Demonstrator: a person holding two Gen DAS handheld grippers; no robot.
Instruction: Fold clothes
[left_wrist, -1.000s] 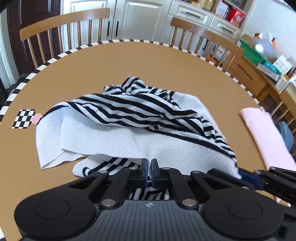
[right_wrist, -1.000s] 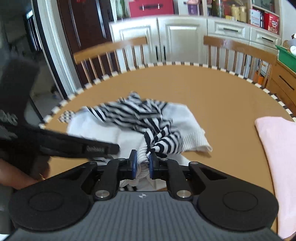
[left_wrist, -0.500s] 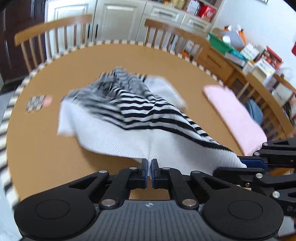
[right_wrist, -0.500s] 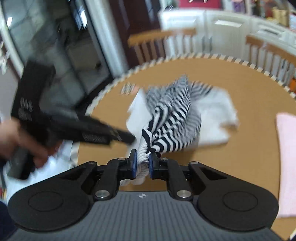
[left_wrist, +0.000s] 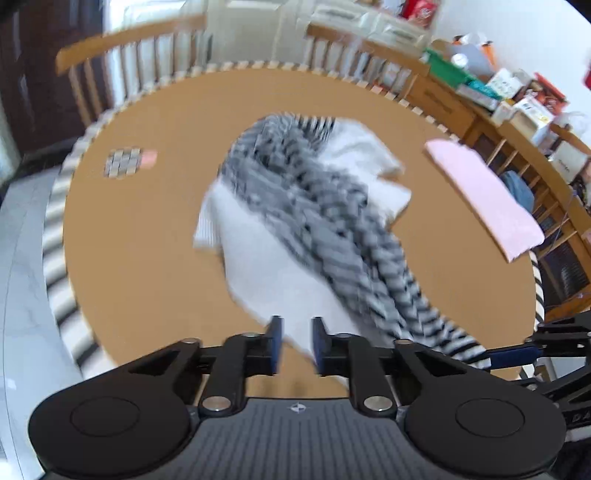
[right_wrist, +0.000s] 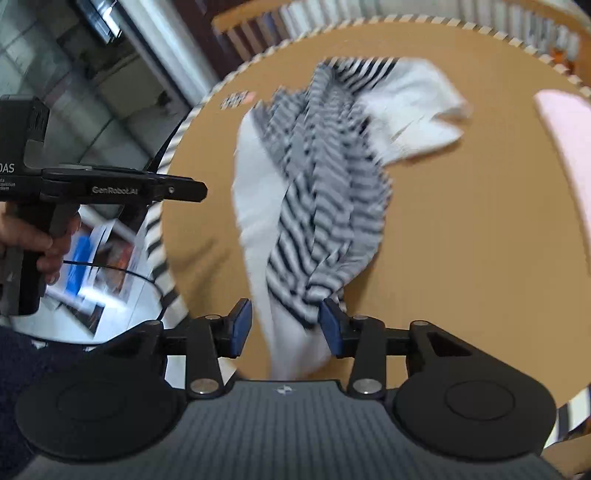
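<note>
The striped sweater (left_wrist: 317, 221) lies bunched in a long heap on the round desk (left_wrist: 140, 258). Its near end runs between the wide right claw (right_wrist: 286, 326), maybe touching one pad. The left claw (left_wrist: 297, 343) gapes too. Bare desk lies all around.
</note>
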